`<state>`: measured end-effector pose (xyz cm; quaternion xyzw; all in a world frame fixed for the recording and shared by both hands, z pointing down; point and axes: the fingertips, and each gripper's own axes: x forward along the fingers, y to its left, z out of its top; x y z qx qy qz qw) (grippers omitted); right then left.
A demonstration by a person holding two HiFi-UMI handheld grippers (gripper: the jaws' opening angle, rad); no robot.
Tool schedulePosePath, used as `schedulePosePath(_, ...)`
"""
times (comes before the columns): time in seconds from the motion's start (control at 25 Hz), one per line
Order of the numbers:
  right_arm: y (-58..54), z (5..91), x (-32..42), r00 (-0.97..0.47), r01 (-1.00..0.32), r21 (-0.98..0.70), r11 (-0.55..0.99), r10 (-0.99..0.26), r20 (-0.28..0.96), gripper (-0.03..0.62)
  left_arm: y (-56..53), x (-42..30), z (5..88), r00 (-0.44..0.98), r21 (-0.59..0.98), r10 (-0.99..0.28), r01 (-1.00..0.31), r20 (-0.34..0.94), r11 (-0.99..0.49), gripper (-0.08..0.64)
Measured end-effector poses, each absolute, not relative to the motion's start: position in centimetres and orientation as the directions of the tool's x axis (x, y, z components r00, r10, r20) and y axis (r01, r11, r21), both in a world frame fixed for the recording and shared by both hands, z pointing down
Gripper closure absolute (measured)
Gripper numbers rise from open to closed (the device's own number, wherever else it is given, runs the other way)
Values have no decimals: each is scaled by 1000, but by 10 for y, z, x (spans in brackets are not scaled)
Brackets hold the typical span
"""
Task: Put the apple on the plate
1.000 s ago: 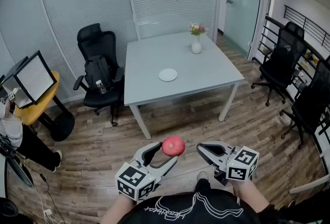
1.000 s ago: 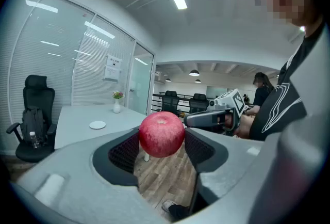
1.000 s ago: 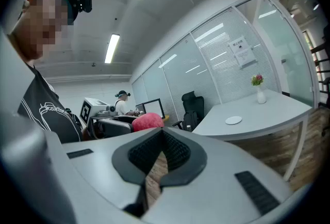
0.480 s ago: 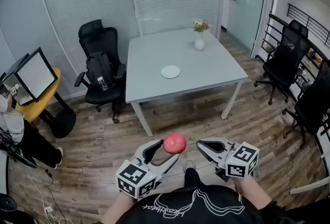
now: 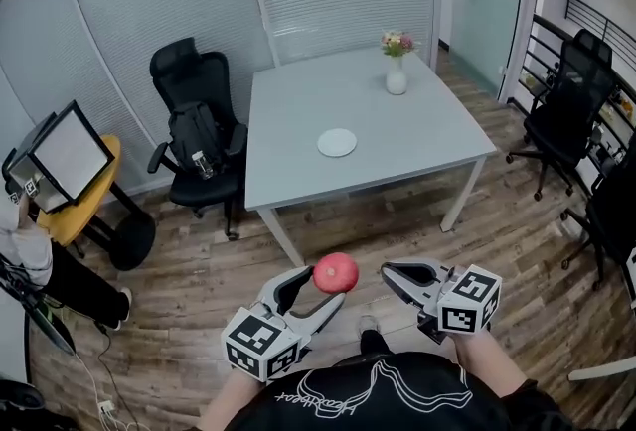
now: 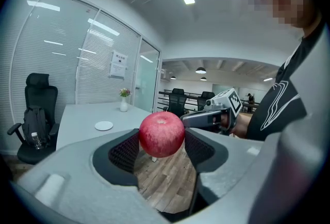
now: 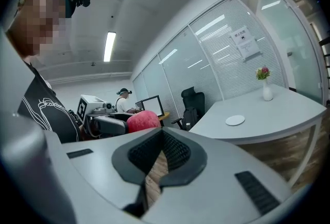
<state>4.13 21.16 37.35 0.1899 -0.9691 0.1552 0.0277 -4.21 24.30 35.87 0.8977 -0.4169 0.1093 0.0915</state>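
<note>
A red apple (image 5: 335,273) is clamped between the jaws of my left gripper (image 5: 320,291), held in the air over the wooden floor; the left gripper view shows the apple (image 6: 162,134) filling the gap between the pads. My right gripper (image 5: 393,273) hovers just right of it, shut and holding nothing, its pads (image 7: 172,152) pressed together. The small white plate (image 5: 337,142) lies near the middle of the grey table (image 5: 417,147), well ahead of both grippers. It also shows in the left gripper view as a plate (image 6: 103,125) and in the right as a plate (image 7: 235,120).
A white vase with flowers (image 5: 397,73) stands at the table's far side. A black office chair (image 5: 195,136) sits at the table's left, more chairs (image 5: 562,126) to the right. A person (image 5: 28,260) and a monitor (image 5: 67,154) on a round yellow table are at far left.
The table, plate and vase have shifted slightly right and lower in the head view as the view moved. Both grippers and the held apple keep their places relative to each other.
</note>
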Motion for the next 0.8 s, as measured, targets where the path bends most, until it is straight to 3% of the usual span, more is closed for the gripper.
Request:
schedulePosePath(0.44,35,384,28,-934,-358,-342,869,-330,139,583,71,-57,372,606,126,-732,-790,311,-600,276)
schedulePosePath(0.8,-65,379,29,-933,-359,-321,877,-340,115,583,-28,-56,366,580,72,-750,-804,319,-591,276)
